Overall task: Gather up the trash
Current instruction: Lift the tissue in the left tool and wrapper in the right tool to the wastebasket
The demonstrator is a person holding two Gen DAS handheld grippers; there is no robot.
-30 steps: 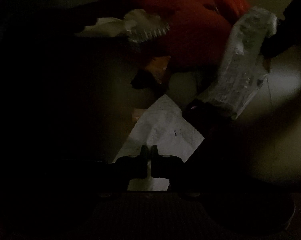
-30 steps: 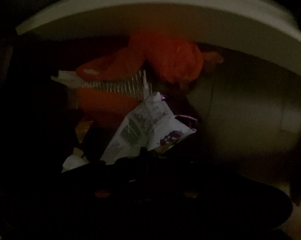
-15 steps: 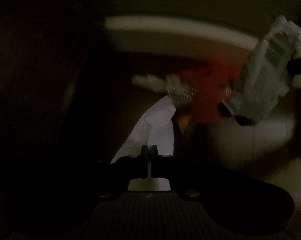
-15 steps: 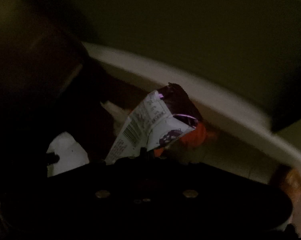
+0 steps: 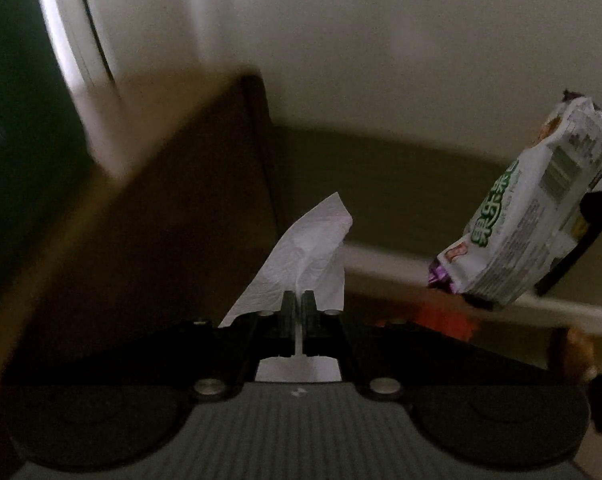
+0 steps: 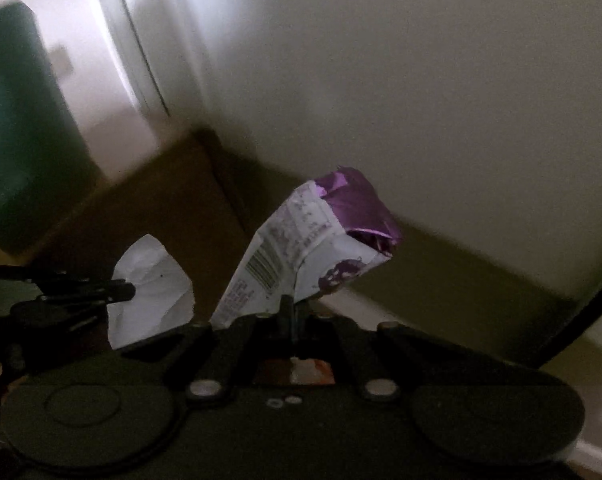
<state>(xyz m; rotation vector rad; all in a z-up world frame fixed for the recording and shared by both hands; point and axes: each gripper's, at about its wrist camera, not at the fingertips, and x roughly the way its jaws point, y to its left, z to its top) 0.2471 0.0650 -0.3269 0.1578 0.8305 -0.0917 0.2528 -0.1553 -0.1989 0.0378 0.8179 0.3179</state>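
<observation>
Tissue (image 5: 301,256), white and crumpled, is pinched at its lower fold by the left tool (image 5: 299,306), whose jaws are fully closed on it; most of the sheet stands free above the fingers. To the right, the snack wrapper (image 6: 301,256), white with a purple torn end, is clamped the same way in the right tool (image 6: 289,312), gripped only by a lower corner. Both pieces hang in the air in front of a pale wall (image 6: 421,80), with a brown box (image 6: 169,208) and a green bin (image 6: 17,128) off to the left. My worry is the thin holds: a quick swing could pull the tissue loose or tear it, and the slick wrapper might slide out of the closed jaws before reaching any bin.
</observation>
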